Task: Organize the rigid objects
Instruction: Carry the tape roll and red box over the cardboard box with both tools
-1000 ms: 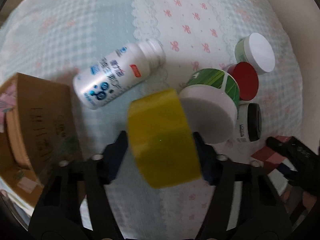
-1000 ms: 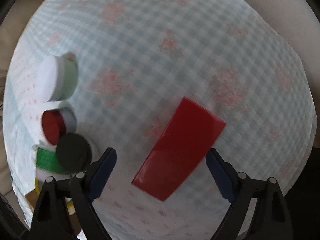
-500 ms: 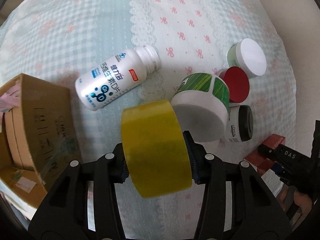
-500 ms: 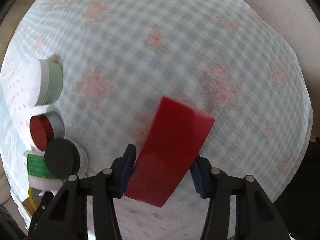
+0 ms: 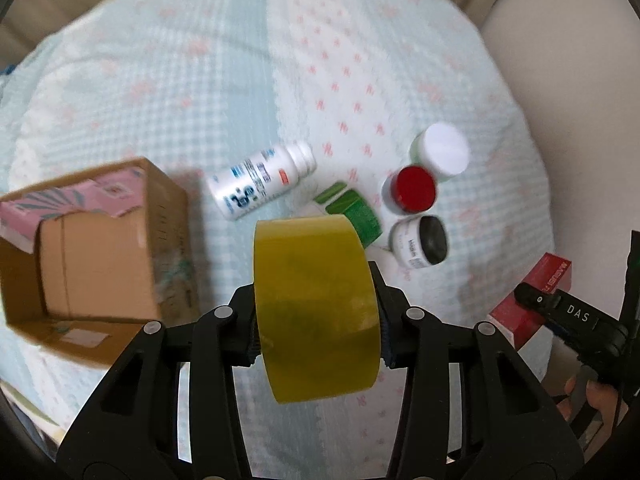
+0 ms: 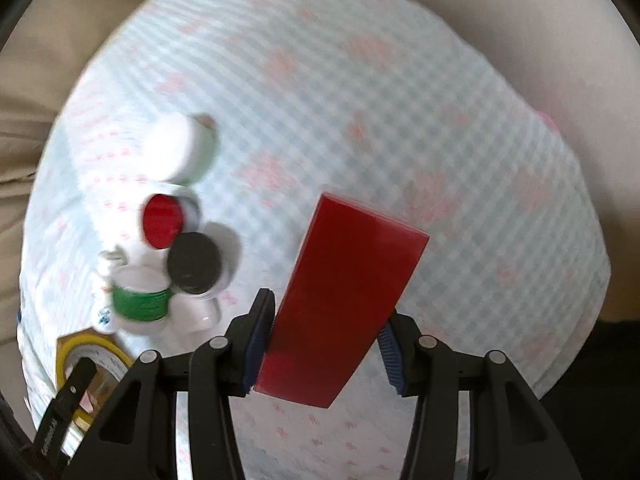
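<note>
My left gripper is shut on a yellow tape roll and holds it above the cloth. My right gripper is shut on a red box, lifted off the cloth; the box also shows in the left wrist view. An open cardboard box sits at the left. A white bottle lies on its side. A green-banded jar, a red-lidded jar, a white-lidded jar and a black-lidded jar stand clustered together.
A pale checked cloth with pink flowers covers the round surface. The cardboard box holds a pink packet. Beige upholstery rises beyond the right edge. The jar cluster shows left of the red box in the right wrist view.
Both grippers closed on their objects and lifted: the left with the tape roll, the right with the red box. Both views have pulled back from the cloth.
</note>
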Demonstrator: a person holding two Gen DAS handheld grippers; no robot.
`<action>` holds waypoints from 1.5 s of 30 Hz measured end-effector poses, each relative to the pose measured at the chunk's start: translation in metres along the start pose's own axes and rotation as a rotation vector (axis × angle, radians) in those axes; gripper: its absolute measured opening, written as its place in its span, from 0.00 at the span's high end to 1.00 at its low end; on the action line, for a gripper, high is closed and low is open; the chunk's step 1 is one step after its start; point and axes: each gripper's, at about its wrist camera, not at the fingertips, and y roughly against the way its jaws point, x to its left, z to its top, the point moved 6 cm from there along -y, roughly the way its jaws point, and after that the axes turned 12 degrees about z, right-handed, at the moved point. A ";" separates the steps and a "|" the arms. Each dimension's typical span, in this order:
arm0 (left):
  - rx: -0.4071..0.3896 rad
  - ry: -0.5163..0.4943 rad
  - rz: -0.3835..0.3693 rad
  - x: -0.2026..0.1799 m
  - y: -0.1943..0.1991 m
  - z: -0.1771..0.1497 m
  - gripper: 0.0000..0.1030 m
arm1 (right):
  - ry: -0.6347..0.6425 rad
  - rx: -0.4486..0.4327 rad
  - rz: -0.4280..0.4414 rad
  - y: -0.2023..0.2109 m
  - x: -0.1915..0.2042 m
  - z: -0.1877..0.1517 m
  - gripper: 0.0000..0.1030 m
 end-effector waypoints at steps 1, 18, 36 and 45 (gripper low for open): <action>-0.020 0.002 -0.006 0.003 0.012 0.001 0.62 | 0.030 -0.013 0.001 0.010 0.004 0.001 0.56; -0.244 -0.005 0.040 0.151 0.151 0.018 0.63 | 0.591 -0.107 0.221 0.137 0.203 -0.053 0.56; -0.115 -0.227 0.030 0.320 0.063 -0.006 0.63 | 0.532 0.041 0.283 0.023 0.358 -0.213 0.56; -0.029 -0.256 0.031 0.337 -0.013 -0.005 0.63 | 0.515 0.176 0.160 -0.078 0.364 -0.232 0.56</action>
